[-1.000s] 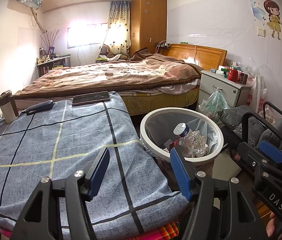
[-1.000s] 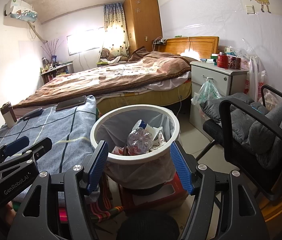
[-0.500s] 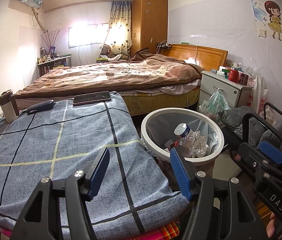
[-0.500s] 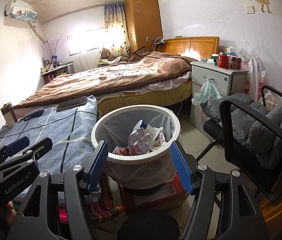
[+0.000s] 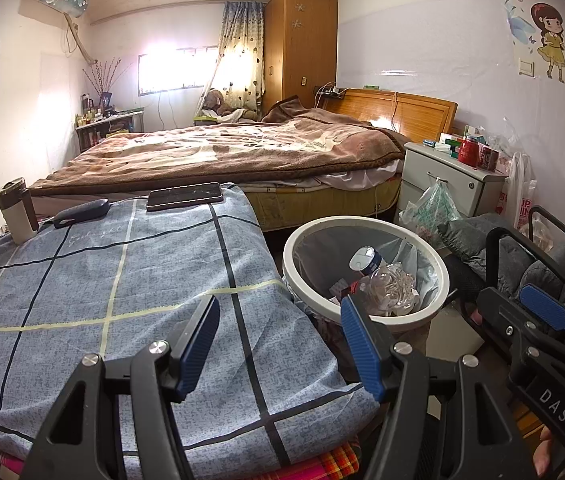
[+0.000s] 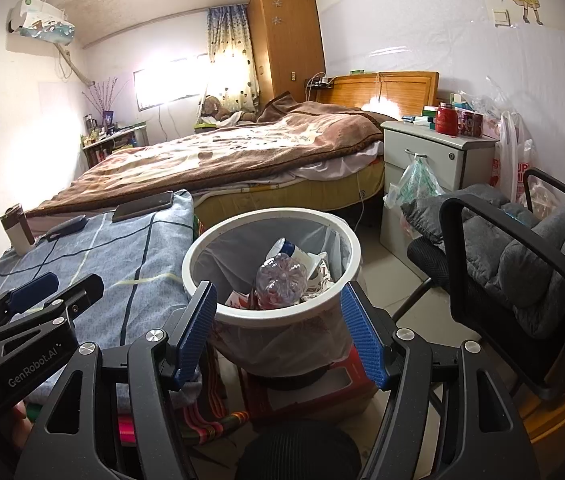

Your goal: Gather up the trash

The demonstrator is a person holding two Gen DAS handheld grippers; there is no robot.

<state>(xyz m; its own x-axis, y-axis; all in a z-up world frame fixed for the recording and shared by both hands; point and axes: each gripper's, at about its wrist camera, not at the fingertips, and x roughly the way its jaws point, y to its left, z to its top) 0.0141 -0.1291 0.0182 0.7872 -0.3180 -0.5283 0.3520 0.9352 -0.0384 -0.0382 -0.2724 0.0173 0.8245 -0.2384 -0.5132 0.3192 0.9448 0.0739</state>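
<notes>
Two hand-held grippers (image 5: pixel 278 340) (image 6: pixel 278 328) agape, empty

We note on our left gripper (image 5: pixel 280 336) and right gripper (image 6: pixel 278 326) black frames, ribbed blue pads, silver screws, white lettering.

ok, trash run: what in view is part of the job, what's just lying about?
Job:
- white bin
- plastic bottle in the bin
- left tongs, open, empty
- right tongs, open, empty

Lying about:
- phone on the checked cloth
- tumbler
- chair
- nightstand
</notes>
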